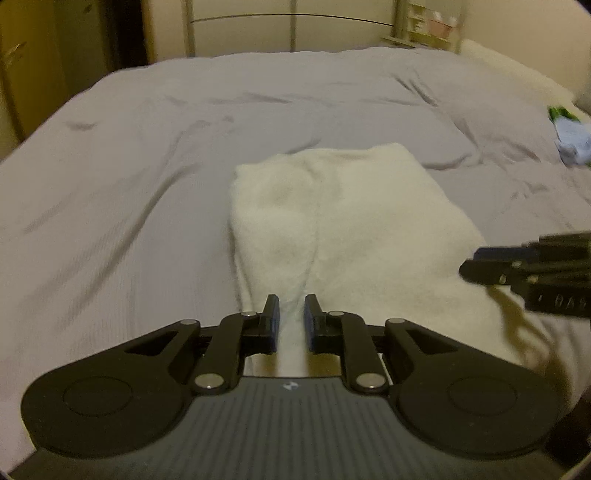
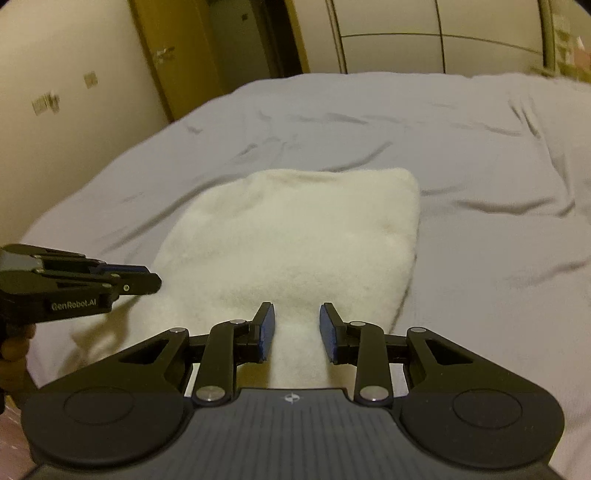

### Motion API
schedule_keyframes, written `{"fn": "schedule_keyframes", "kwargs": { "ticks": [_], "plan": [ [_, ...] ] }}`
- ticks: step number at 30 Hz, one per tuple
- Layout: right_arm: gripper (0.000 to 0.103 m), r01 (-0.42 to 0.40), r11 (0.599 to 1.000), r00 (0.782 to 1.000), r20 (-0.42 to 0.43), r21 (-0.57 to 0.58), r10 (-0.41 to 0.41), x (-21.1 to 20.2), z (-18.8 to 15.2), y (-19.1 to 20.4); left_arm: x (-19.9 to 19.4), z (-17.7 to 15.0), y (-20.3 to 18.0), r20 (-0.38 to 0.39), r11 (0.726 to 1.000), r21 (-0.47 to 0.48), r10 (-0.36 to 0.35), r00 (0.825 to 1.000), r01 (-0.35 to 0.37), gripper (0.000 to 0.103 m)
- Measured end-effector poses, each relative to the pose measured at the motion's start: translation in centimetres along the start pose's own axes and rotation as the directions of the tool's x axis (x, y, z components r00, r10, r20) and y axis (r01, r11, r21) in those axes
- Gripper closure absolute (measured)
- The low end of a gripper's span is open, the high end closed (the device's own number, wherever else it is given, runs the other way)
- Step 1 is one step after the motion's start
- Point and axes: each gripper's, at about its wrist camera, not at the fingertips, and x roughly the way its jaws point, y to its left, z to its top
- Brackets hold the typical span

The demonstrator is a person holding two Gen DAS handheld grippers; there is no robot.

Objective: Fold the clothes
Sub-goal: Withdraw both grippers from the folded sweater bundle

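Observation:
A white fleecy garment (image 1: 332, 221) (image 2: 295, 240) lies folded into a thick oblong on the grey bed sheet (image 1: 129, 166) (image 2: 480, 166). Its near end runs under both grippers. My left gripper (image 1: 291, 321) hovers over that near end, its blue-padded fingers a narrow gap apart with cloth showing below. In the right wrist view the left gripper (image 2: 155, 282) shows side-on above the garment's left edge, casting a shadow. My right gripper (image 2: 297, 328) is open wider over the near right part. In the left wrist view the right gripper (image 1: 465, 267) reaches in from the right edge.
A crumpled blue cloth (image 1: 574, 144) and something green (image 1: 557, 112) lie at the bed's right side. A metal bed frame (image 1: 291, 22) and a shelf (image 1: 424, 29) stand behind the bed. A wooden door (image 2: 177, 55) is at the left. A hand (image 2: 14, 347) holds the left gripper.

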Motion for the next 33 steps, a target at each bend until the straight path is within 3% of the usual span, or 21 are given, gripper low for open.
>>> {"fn": "schedule_keyframes", "kwargs": {
  "ticks": [3,9,13,18,22,24,33],
  "plan": [
    [0.071,0.024,1.0,1.0,0.001,-0.018,-0.024,-0.8,0.5,0.8,-1.4,0.7,-0.8,0.026,0.999,0.003,0.034,0.999,-0.034,0.093],
    [0.071,0.011,1.0,1.0,0.026,-0.011,-0.011,-4.2,-0.8,2.2,-5.4,-1.1,-2.2,0.064,1.0,0.007,0.015,0.998,-0.016,0.093],
    [0.071,0.008,1.0,1.0,-0.001,-0.007,-0.008,-4.5,-2.0,2.8,-4.7,-3.2,-2.8,0.014,1.0,-0.003,0.026,1.0,-0.026,0.093],
    [0.07,0.025,0.998,0.999,-0.029,-0.063,-0.027,-2.5,-3.3,3.2,-4.2,-3.9,-4.2,-0.012,0.994,0.009,0.107,0.994,-0.107,0.091],
    [0.069,0.014,0.999,1.0,0.007,-0.051,-0.014,-4.0,-3.1,2.8,-5.3,-3.4,-5.5,-0.016,0.986,0.002,0.167,0.986,-0.167,0.09],
    [0.067,0.003,1.0,0.999,0.036,-0.022,-0.002,-5.7,-3.3,2.3,-5.9,-3.1,-6.2,-0.019,0.981,-0.002,0.196,0.98,-0.196,0.09],
    [0.039,-0.031,0.999,0.992,0.123,0.034,0.027,-11.6,-4.1,0.6,-11.6,-3.8,-9.8,-0.026,0.953,-0.043,0.297,0.954,-0.298,0.075]
  ]
}}
